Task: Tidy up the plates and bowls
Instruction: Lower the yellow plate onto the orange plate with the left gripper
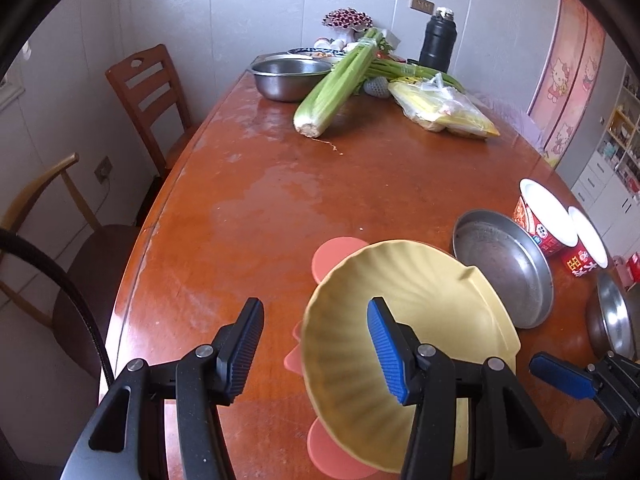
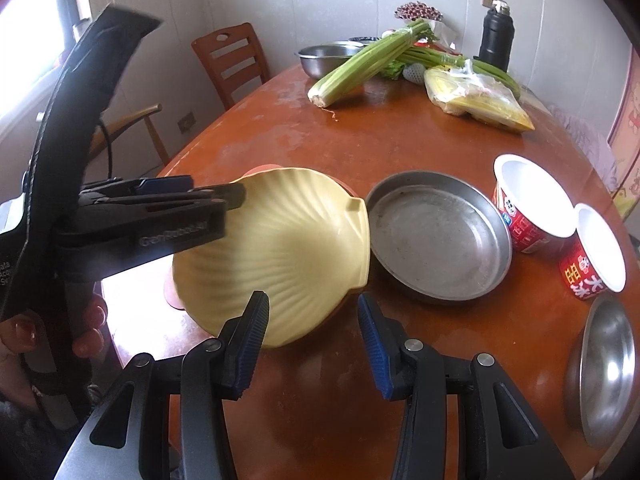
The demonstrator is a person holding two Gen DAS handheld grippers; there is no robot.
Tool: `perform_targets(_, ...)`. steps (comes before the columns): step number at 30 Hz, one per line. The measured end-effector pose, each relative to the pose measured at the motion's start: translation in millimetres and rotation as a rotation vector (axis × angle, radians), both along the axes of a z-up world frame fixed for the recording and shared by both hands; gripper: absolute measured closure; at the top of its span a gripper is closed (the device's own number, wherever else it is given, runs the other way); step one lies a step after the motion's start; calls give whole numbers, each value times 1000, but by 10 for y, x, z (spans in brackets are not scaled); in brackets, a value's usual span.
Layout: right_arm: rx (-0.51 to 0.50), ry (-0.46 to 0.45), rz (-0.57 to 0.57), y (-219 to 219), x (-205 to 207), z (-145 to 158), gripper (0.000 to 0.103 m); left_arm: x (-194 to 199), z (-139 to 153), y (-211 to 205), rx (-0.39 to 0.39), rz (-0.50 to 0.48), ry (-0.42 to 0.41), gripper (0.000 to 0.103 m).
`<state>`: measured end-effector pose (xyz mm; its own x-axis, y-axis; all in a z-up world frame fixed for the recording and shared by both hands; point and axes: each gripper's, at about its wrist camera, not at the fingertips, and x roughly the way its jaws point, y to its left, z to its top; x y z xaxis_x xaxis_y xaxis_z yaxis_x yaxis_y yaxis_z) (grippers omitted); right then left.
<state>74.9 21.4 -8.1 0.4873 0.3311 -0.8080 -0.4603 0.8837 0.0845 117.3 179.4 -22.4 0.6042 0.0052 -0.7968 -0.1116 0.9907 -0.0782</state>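
The table carries the whole job. At lower centre of the left wrist view, the yellow shell plate lies on the pink plates, which I read as a stack being built. The steel pan sits just right of it, probably next in line.

My left gripper is released: its jaws straddle the plate's rim, with bare table showing between the outer pad and the rim. My right gripper hangs at the plate's near edge, jaws apart and empty.

Only the right wrist view shows the left gripper side-on at the far rim, the steel bowl whole at lower right, and the hand at the left edge.
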Motion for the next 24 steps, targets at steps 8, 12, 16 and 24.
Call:
perform_targets(8, 26, 27, -42, -125, 40, 1, 55, -24, -80, 90, -21, 10, 20, 49)
perform_targets(12, 29, 33, -48, -139, 45, -1, 55, 13, -176, 52, -26, 0, 49, 49)
perform_targets(16, 40, 44, -49, -150, 49, -13, 55, 32, -249, 27, -11, 3, 70, 49)
perform_targets(24, 46, 44, -61, -180, 40, -6, 55, 48, -281, -1, -10, 4, 53, 49)
